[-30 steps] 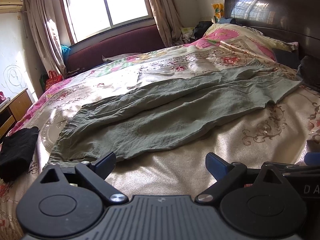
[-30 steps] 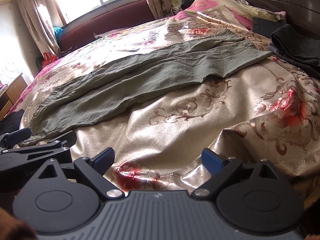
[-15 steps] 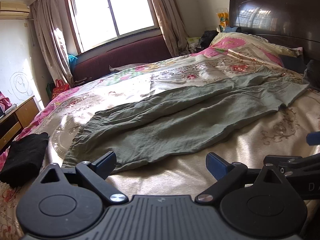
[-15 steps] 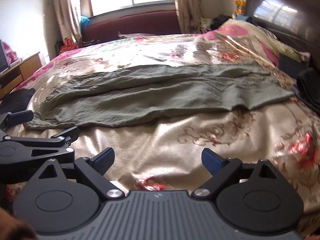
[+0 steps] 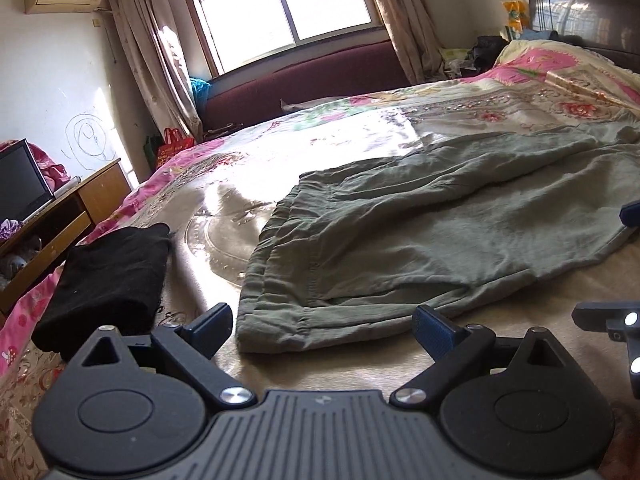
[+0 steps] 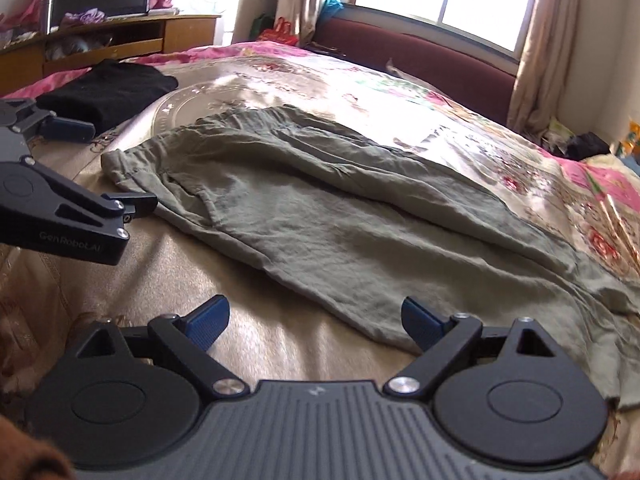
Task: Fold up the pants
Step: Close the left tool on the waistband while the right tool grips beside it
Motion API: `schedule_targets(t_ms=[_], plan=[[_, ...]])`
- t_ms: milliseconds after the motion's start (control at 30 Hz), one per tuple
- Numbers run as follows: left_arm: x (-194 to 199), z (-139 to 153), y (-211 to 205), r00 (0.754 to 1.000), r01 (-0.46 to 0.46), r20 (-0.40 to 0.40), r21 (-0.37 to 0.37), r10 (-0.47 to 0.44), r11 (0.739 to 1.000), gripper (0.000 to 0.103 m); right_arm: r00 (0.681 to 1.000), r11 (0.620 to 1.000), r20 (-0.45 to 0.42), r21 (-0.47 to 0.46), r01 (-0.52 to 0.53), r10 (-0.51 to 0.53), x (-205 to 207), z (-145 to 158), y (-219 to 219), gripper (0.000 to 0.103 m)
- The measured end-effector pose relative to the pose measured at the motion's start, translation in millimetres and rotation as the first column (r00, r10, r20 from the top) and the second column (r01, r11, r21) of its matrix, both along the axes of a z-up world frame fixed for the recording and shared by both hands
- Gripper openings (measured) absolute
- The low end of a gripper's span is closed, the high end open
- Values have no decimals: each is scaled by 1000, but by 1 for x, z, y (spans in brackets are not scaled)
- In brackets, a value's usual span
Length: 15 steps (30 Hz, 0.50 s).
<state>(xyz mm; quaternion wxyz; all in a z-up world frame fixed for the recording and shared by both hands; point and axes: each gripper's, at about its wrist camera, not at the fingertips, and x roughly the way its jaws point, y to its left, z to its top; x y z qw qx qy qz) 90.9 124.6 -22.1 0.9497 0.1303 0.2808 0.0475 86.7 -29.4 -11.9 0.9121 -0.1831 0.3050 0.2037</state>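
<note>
Olive green pants point(image 5: 420, 240) lie flat on the bed, folded lengthwise, waistband toward the left and legs running off to the right. They also show in the right wrist view point(image 6: 340, 216). My left gripper point(image 5: 324, 328) is open and empty, hovering just in front of the waistband's near corner. My right gripper point(image 6: 316, 320) is open and empty, just in front of the near edge of the pants at mid-length. The left gripper also shows at the left edge of the right wrist view point(image 6: 88, 168).
A folded black garment point(image 5: 104, 276) lies on the bed left of the waistband. The floral bedspread point(image 5: 280, 152) stretches toward the window. A wooden TV cabinet point(image 5: 60, 220) stands beyond the bed's left edge. The dark headboard point(image 5: 580, 4) is far right.
Both grippers have swung left and moved closer to the pants; the left now faces the waistband end, the right faces the near edge. Both stay open.
</note>
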Motion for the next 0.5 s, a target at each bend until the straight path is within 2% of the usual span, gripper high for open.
schedule_targets(t_ms=[67,200,233,333,367,467,500], plan=[[9,-4,13,1000,6,-11,-19,-6,1000,103,999,999,-12,-29,-43,43,8,-5,11,82],[28,-15,34,997,15,-76,-92,-22,996,103,995,993,-11,-66,-97,96,20,-9,24,80],[30,-16,38,996,19,-86,-117,-29,993,99,994,991,-12,-75,-107,106,22,-10,26,77],[33,-14,39,992,45,-110,-145,-62,988,81,989,985,-36,-98,-144,141,28,-6,31,67],[33,-13,38,992,48,-113,-134,-63,990,71,987,982,-43,-100,-160,157,27,-4,30,67],[27,-12,44,990,63,-120,-119,-78,991,53,971,964,-40,-117,-240,237,22,0,34,67],[26,-10,49,990,63,-117,-142,-80,988,51,966,959,-32,-122,-257,255,20,0,38,68]])
